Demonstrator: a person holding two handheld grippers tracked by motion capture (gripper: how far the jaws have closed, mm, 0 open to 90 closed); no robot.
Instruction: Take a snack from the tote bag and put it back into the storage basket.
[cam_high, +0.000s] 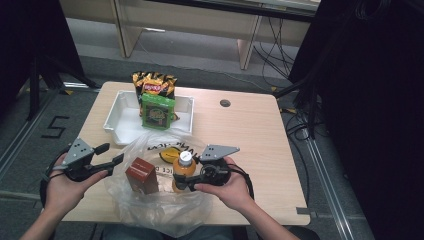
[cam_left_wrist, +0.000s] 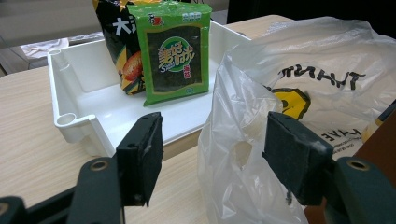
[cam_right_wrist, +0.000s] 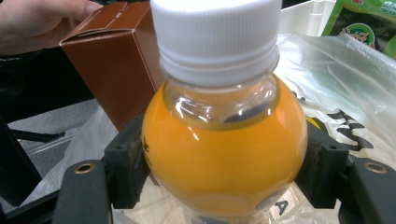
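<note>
Your juice bottle (cam_right_wrist: 224, 154) loses its cap top and base past the right gripper view's edges. The chip bag (cam_left_wrist: 123, 46) sits partly behind the seaweed packet (cam_left_wrist: 175, 51). The plastic bag (cam_left_wrist: 261, 154) covers the table beyond.

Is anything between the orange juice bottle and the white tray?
Yes. The plastic bag surrounds the bottle held by the right gripper, and its far wall rises between bottle and tray. Seaweed pack and chips stand there.

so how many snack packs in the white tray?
2: the green seaweed pack stands in the white tray, the chip bag behind it; nothing else visible there.
</note>
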